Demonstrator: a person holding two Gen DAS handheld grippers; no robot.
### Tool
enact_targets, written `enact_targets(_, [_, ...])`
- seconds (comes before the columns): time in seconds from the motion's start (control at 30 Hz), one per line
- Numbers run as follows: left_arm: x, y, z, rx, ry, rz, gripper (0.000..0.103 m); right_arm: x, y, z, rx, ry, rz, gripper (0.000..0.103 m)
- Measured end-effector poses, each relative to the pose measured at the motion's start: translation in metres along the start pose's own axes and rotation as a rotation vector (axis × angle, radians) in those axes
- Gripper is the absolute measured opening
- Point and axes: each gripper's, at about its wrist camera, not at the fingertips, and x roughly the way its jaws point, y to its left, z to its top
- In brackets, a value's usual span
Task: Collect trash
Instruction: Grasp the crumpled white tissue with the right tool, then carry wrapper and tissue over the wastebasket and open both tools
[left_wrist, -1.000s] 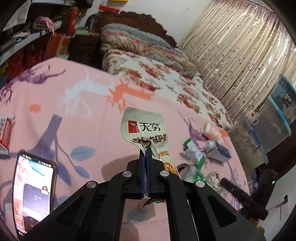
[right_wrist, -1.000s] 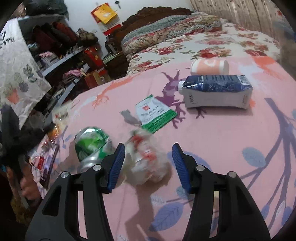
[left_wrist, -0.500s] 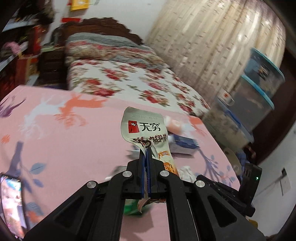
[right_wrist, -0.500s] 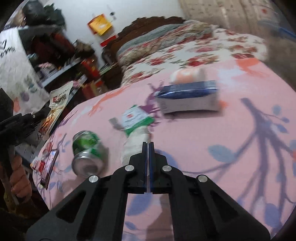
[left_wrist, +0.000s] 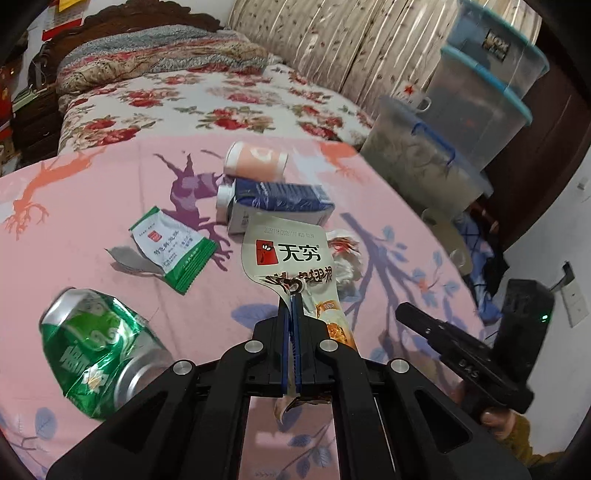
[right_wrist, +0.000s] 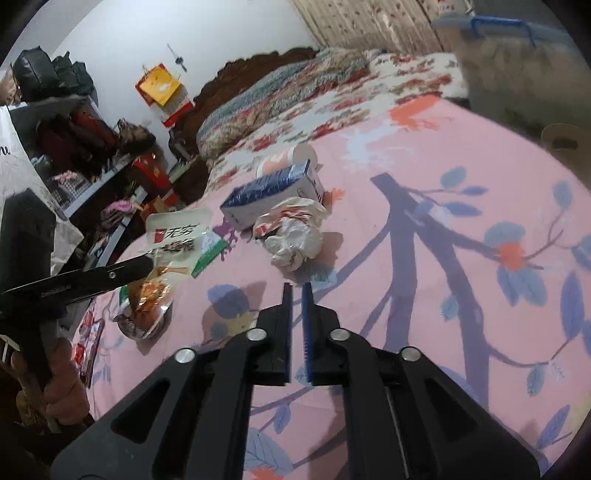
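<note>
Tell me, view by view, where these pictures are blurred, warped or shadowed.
Left wrist view: the green can is smeared by motion, the snack pouch in the left tool stays sharp, and the fisheye bends the storage bins. Right wrist view: the crumpled wrapper is soft, and the right tool casts a shadow on the pink cloth.

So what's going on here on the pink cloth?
A person is collecting trash with two handheld grippers. The left gripper is shut on a snack wrapper held above the cloth. The right gripper has just been opening, with nothing between its fingers; the crumpled paper wad lies ahead of it. A green can remains on the pink cloth.
</note>
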Motion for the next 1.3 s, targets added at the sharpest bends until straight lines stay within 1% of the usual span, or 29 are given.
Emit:
enact_targets(0.03, [0.002,0.001,0.0,-0.004,0.002,0.007,0.002,0.004,0.0,0.001,-0.006,0.012,0.0,0.041])
enact_targets(0.07, [0.002,0.001,0.001,-0.008,0.002,0.012,0.002,0.006,0.0,0.003,-0.008,0.008,0.002,0.08])
enact_targets(0.1, [0.002,0.003,0.002,-0.012,0.001,0.017,0.002,0.007,0.0,0.005,-0.008,-0.02,0.011,0.09])
enact_targets(0.13, [0.0,0.005,0.002,-0.015,-0.002,0.023,0.002,0.008,0.001,0.008,-0.01,-0.027,0.013,0.09])
enact_targets(0.23, [-0.004,0.012,0.002,-0.023,-0.006,0.038,0.002,0.021,0.009,0.019,-0.05,-0.006,0.017,0.088])
enact_targets(0.33, [-0.005,0.016,0.004,-0.031,-0.01,0.054,0.002,0.046,0.02,0.033,-0.121,0.039,-0.013,0.082])
enact_targets(0.37, [-0.006,0.018,0.005,-0.032,-0.011,0.059,0.002,0.057,0.023,0.036,-0.131,0.063,-0.011,0.078])
enact_targets(0.43, [-0.007,0.018,0.005,-0.035,-0.01,0.067,0.002,0.078,0.022,0.043,-0.133,0.125,0.013,0.054])
enact_targets(0.47, [-0.006,0.017,0.007,-0.034,-0.006,0.07,0.002,0.088,0.019,0.045,-0.114,0.169,0.044,0.032])
enact_targets(0.5, [-0.005,0.016,0.008,-0.032,-0.003,0.071,0.002,0.092,0.015,0.045,-0.079,0.182,0.08,0.031])
enact_targets(0.53, [-0.005,0.013,0.01,-0.028,-0.002,0.071,0.002,0.088,0.008,0.047,-0.041,0.172,0.11,0.031])
enact_targets(0.57, [-0.004,0.009,0.012,-0.019,0.001,0.068,0.002,0.081,0.005,0.048,-0.04,0.156,0.115,0.03])
enact_targets(0.6, [-0.002,0.002,0.016,-0.004,0.003,0.063,0.002,0.069,0.0,0.049,-0.045,0.123,0.109,0.03])
enact_targets(0.7, [0.011,-0.027,0.028,0.055,0.016,0.031,0.002,0.041,-0.023,0.05,-0.022,0.07,0.088,0.03])
enact_targets(0.83, [0.042,-0.09,0.055,0.166,0.05,-0.065,0.002,-0.01,-0.086,0.056,0.06,-0.026,-0.011,0.03])
enact_targets(0.93, [0.075,-0.163,0.081,0.294,0.056,-0.14,0.002,-0.055,-0.144,0.066,0.148,-0.116,-0.113,0.03])
enact_targets(0.97, [0.084,-0.18,0.087,0.32,0.061,-0.159,0.002,-0.07,-0.164,0.069,0.183,-0.145,-0.149,0.03])
enact_targets(1.07, [0.124,-0.253,0.11,0.417,0.085,-0.235,0.002,-0.11,-0.218,0.076,0.272,-0.216,-0.252,0.03])
enact_targets(1.13, [0.148,-0.293,0.122,0.461,0.082,-0.258,0.002,-0.13,-0.246,0.081,0.312,-0.249,-0.307,0.03])
enact_targets(1.17, [0.157,-0.307,0.126,0.478,0.077,-0.269,0.002,-0.137,-0.259,0.085,0.332,-0.263,-0.333,0.03])
enact_targets(1.23, [0.184,-0.348,0.135,0.533,0.051,-0.276,0.003,-0.147,-0.283,0.092,0.381,-0.281,-0.347,0.033])
enact_targets(1.27, [0.194,-0.36,0.137,0.555,0.05,-0.277,0.007,-0.148,-0.293,0.096,0.408,-0.288,-0.344,0.041])
enact_targets(1.3, [0.21,-0.377,0.138,0.588,0.06,-0.268,0.027,-0.147,-0.301,0.099,0.426,-0.289,-0.345,0.065])
